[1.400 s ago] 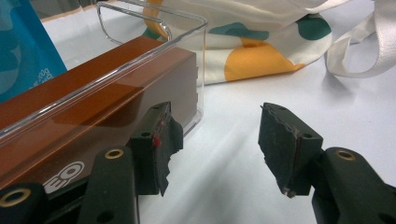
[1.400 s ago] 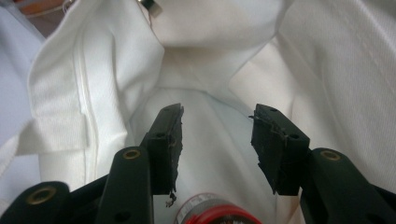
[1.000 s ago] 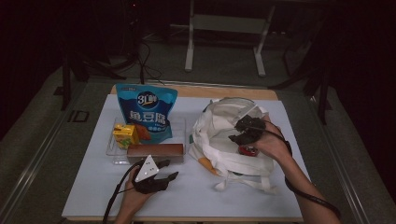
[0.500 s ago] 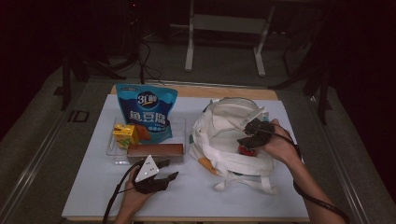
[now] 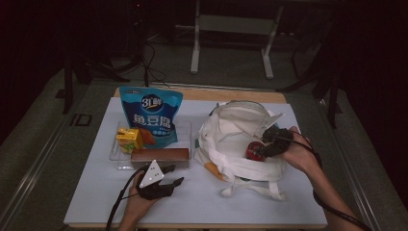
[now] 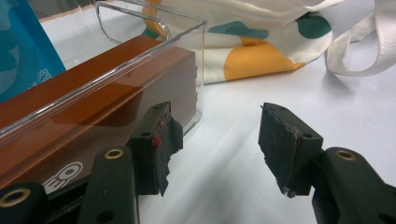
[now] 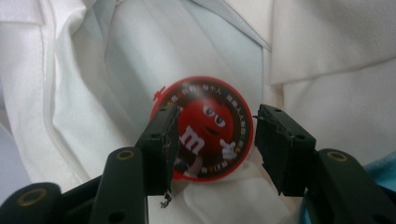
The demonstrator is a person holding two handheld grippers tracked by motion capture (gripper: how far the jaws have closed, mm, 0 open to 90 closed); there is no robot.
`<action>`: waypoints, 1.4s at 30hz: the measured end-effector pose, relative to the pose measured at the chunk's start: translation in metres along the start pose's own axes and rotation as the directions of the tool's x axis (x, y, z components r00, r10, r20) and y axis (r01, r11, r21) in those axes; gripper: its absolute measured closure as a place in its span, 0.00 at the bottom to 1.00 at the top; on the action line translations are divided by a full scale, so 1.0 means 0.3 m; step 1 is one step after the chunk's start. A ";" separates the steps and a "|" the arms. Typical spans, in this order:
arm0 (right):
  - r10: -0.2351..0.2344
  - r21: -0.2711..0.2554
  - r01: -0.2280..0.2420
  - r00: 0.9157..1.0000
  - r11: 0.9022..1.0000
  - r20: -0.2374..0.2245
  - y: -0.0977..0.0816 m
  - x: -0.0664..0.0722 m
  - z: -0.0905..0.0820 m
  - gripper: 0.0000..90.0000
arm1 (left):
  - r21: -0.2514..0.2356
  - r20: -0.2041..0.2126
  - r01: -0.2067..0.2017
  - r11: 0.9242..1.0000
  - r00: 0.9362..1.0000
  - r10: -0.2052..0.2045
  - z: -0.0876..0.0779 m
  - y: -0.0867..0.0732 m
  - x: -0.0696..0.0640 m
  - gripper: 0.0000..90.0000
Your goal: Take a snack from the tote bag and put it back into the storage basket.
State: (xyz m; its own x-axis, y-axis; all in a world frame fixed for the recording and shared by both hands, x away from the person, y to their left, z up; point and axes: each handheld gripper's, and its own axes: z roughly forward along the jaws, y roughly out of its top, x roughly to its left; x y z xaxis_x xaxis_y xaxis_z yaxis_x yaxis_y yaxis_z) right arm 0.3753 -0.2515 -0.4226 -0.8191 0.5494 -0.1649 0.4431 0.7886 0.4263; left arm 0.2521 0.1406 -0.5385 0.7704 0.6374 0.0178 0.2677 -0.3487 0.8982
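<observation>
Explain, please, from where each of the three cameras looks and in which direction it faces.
High view: above the person's side of the table, facing forward and down; both forearms, left gripper and right gripper show.
Left gripper view: on the left gripper, facing the clear tray and brown box.
Right gripper view: on the right gripper, facing into the white bag at the red tin.
Shared: high view and right gripper view both show the tin.

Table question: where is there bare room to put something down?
The white table is bare along its left edge beside the clear tray, and in front between the left gripper and the bag's straps. It is crowded in the middle, where tray and cloth bag almost meet.
</observation>
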 end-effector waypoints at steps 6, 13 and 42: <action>0.001 -0.002 -0.001 1.000 1.000 0.005 -0.021 0.001 -0.022 0.58 | 0.001 0.000 0.000 1.000 1.000 0.000 0.000 0.000 0.000 0.50; -0.022 0.013 0.022 1.000 1.000 0.013 -0.046 0.009 -0.041 0.69 | 0.000 0.000 -0.001 1.000 1.000 0.001 0.000 0.000 0.000 0.50; -0.126 0.152 0.126 0.992 0.980 -0.014 -0.098 0.063 0.015 1.00 | -0.002 0.000 -0.001 1.000 1.000 0.001 0.000 0.000 -0.001 0.50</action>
State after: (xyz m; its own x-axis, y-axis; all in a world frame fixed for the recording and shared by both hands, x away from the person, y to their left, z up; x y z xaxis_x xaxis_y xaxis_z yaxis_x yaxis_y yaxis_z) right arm 0.3484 -0.2631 -0.4423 -0.8732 0.4422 -0.2050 0.3863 0.8844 0.2620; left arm 0.2520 0.1404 -0.5385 0.7703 0.6374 0.0188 0.2659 -0.3479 0.8990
